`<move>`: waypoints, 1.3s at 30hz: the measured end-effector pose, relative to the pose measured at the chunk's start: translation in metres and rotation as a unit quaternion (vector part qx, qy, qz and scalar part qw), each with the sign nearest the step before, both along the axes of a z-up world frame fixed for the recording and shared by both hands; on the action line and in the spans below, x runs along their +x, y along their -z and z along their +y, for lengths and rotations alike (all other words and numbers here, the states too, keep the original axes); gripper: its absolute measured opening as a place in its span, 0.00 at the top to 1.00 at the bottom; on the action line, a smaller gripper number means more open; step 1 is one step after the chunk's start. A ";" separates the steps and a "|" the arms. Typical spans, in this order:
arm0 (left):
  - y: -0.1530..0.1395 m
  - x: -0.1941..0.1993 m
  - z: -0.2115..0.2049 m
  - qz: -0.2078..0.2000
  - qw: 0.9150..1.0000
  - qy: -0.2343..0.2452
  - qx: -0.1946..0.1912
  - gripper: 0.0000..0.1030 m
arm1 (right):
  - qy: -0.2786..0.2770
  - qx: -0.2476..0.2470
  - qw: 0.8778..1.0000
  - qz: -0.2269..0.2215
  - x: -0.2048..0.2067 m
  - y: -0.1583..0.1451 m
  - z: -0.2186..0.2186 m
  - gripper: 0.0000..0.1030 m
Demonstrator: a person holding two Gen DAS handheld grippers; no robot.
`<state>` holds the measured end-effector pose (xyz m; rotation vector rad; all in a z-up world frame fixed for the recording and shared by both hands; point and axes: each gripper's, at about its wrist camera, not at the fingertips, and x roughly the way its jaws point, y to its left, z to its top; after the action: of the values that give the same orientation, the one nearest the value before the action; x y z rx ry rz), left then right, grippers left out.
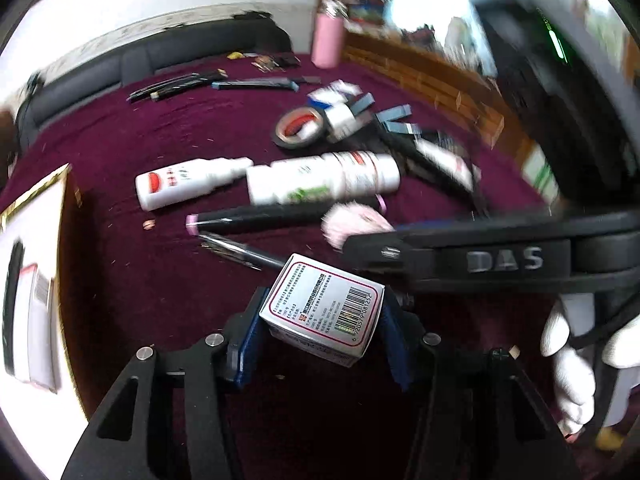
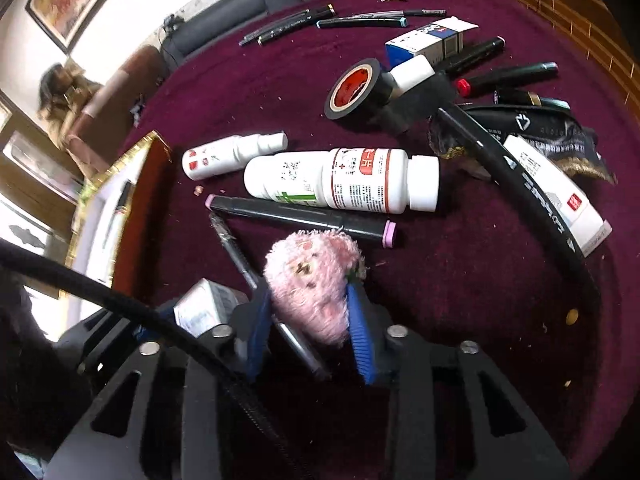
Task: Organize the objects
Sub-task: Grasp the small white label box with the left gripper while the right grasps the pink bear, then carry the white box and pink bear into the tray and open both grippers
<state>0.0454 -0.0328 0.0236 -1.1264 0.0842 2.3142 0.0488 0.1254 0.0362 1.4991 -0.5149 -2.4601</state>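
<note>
My left gripper (image 1: 320, 324) is shut on a small white box with a barcode (image 1: 322, 306) and holds it above the maroon cloth; the box also shows in the right wrist view (image 2: 206, 306). My right gripper (image 2: 310, 320) is shut on a fluffy pink toy (image 2: 312, 276); that toy shows in the left wrist view (image 1: 352, 224) beyond the right gripper's black body (image 1: 500, 258). Ahead lie a large white bottle (image 2: 340, 180), a small white bottle (image 2: 232, 156), a black marker with pink caps (image 2: 300, 214) and a thin pen (image 2: 256, 280).
A gold-edged white tray (image 2: 112, 208) stands at the left. A black tape roll (image 2: 352, 88), boxes (image 2: 432, 38), markers (image 2: 508, 74), a black pouch (image 2: 540, 128) and a white box (image 2: 556, 196) crowd the right. Pens (image 2: 288, 26) and a pink flask (image 1: 328, 36) lie at the far edge.
</note>
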 end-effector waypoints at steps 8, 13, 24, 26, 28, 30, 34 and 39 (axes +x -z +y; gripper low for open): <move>-0.038 0.023 -0.047 0.029 0.996 -0.047 0.070 0.55 | -0.021 -0.020 0.998 0.056 0.019 -0.053 0.006 0.68; -0.109 0.050 -0.094 0.098 0.988 -0.075 0.089 0.55 | -0.072 -0.049 0.991 0.101 0.026 -0.121 -0.013 0.68; -0.242 0.019 -0.218 0.192 0.962 -0.187 0.046 0.55 | -0.209 -0.185 0.943 0.179 -0.012 -0.315 -0.126 0.67; -0.251 -0.002 -0.234 0.193 0.959 -0.206 0.026 0.54 | -0.209 -0.197 0.937 0.196 -0.032 -0.348 -0.149 0.66; -0.249 -0.016 -0.249 0.197 0.953 -0.229 -0.002 0.54 | -0.217 -0.193 0.936 0.200 -0.048 -0.357 -0.169 0.66; -0.228 -0.037 -0.260 0.179 0.953 -0.242 -0.015 0.54 | -0.216 -0.176 0.944 0.174 -0.066 -0.335 -0.193 0.65; -0.167 -0.062 -0.269 0.130 0.960 -0.248 -0.024 0.54 | -0.223 -0.129 0.962 0.091 -0.095 -0.238 -0.230 0.65; -0.087 -0.069 -0.279 0.062 0.967 -0.247 -0.018 0.54 | -0.218 -0.058 0.974 0.014 -0.120 -0.105 -0.256 0.66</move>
<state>-0.0241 -0.3118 0.1110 -1.1143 -0.1225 2.8329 -0.0717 -0.1304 0.1409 1.3590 -0.2799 -2.0723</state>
